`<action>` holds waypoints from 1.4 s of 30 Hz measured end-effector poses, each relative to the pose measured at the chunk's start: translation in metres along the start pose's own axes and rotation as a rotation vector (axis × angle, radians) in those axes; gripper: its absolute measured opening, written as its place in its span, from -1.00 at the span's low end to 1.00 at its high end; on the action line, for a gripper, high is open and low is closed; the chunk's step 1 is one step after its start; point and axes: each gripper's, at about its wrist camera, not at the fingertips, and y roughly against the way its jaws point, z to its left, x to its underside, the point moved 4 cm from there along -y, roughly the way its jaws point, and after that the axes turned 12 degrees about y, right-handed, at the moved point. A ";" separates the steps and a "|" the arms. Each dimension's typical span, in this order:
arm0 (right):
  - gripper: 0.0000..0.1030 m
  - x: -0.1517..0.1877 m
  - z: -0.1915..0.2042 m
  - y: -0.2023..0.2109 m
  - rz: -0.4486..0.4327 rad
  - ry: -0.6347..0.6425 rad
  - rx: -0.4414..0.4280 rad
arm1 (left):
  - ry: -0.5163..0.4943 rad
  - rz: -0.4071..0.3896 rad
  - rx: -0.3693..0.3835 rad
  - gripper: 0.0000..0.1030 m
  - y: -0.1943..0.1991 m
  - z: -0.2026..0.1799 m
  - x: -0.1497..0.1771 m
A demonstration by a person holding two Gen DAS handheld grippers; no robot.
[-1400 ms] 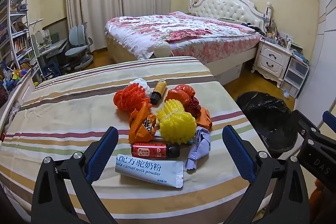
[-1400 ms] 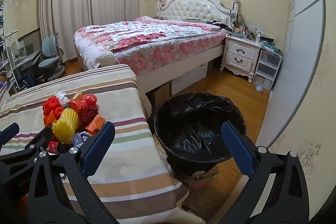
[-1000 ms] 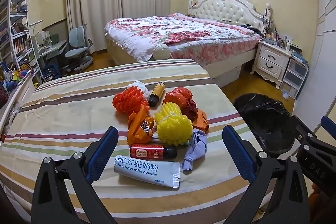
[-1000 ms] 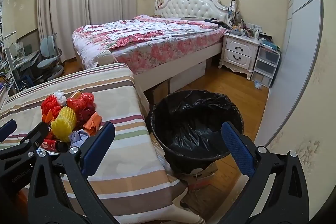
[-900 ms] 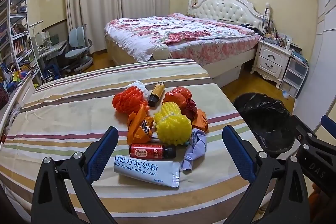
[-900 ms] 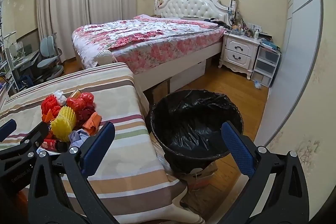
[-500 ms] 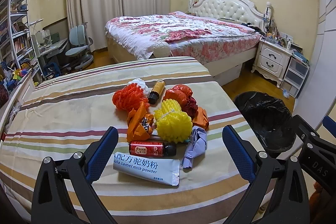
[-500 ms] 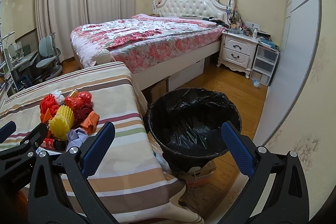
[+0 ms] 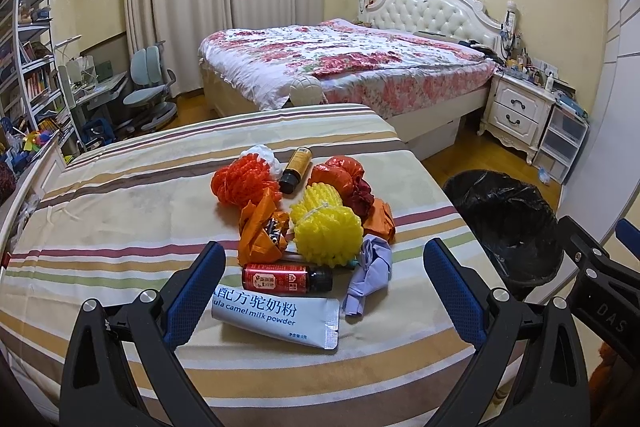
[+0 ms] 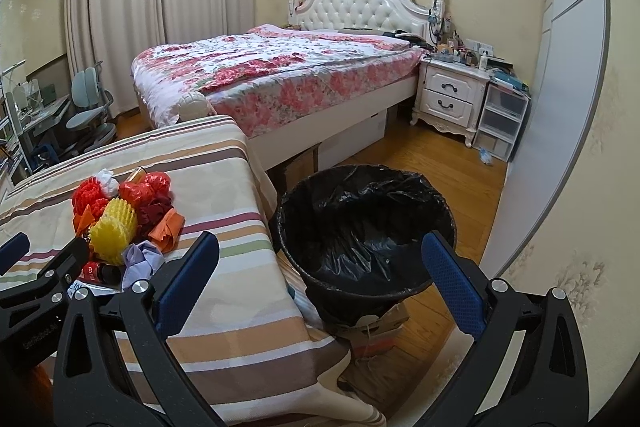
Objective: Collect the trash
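pile of crumpled trash (image 9: 308, 223) on striped-cloth table (image 9: 120, 211) | black-lined round bin (image 10: 366, 239) at 3 o'clock, on floor | floral-quilted bed (image 9: 344, 67) behind at 12

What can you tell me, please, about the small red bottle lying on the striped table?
The red bottle is small, with a red printed label and a dark cap pointing right. It lies on its side on the striped tablecloth, at the near edge of the trash pile. The white milk powder sachet lies right in front of it, the yellow foam net behind. No hand-held gripper touches it.
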 end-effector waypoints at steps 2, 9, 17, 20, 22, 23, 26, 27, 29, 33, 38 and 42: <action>0.92 0.001 -0.001 0.000 0.003 0.002 0.000 | -0.003 0.003 0.000 0.88 0.000 -0.001 0.001; 0.92 0.002 0.000 0.000 0.004 0.002 0.001 | -0.007 0.007 0.000 0.88 0.000 -0.004 0.004; 0.92 0.004 0.001 -0.003 0.013 0.004 0.002 | -0.007 0.010 0.000 0.88 0.000 -0.004 0.005; 0.92 0.005 0.003 -0.004 0.020 0.007 0.002 | -0.009 0.012 -0.001 0.88 0.000 -0.005 0.007; 0.92 0.004 0.003 -0.004 0.023 0.008 0.002 | -0.010 0.014 -0.002 0.88 0.000 -0.006 0.008; 0.92 0.005 0.003 -0.004 0.023 0.008 0.002 | -0.011 0.015 -0.002 0.88 0.000 -0.006 0.008; 0.92 0.005 0.003 -0.004 0.022 0.006 0.003 | -0.011 0.015 -0.002 0.88 0.000 -0.006 0.009; 0.92 0.005 0.003 -0.004 0.022 0.006 0.003 | -0.011 0.015 -0.002 0.88 0.000 -0.006 0.009; 0.92 0.005 0.003 -0.004 0.023 0.007 0.003 | -0.011 0.016 -0.002 0.88 0.001 -0.006 0.009; 0.92 0.005 0.003 -0.004 0.023 0.008 0.002 | -0.011 0.017 -0.003 0.88 0.000 -0.006 0.009; 0.92 0.007 0.004 -0.005 0.027 0.009 0.001 | -0.012 0.017 -0.003 0.88 -0.001 -0.006 0.009; 0.92 0.008 0.004 -0.006 0.028 0.010 0.001 | -0.013 0.019 -0.003 0.88 -0.001 -0.007 0.011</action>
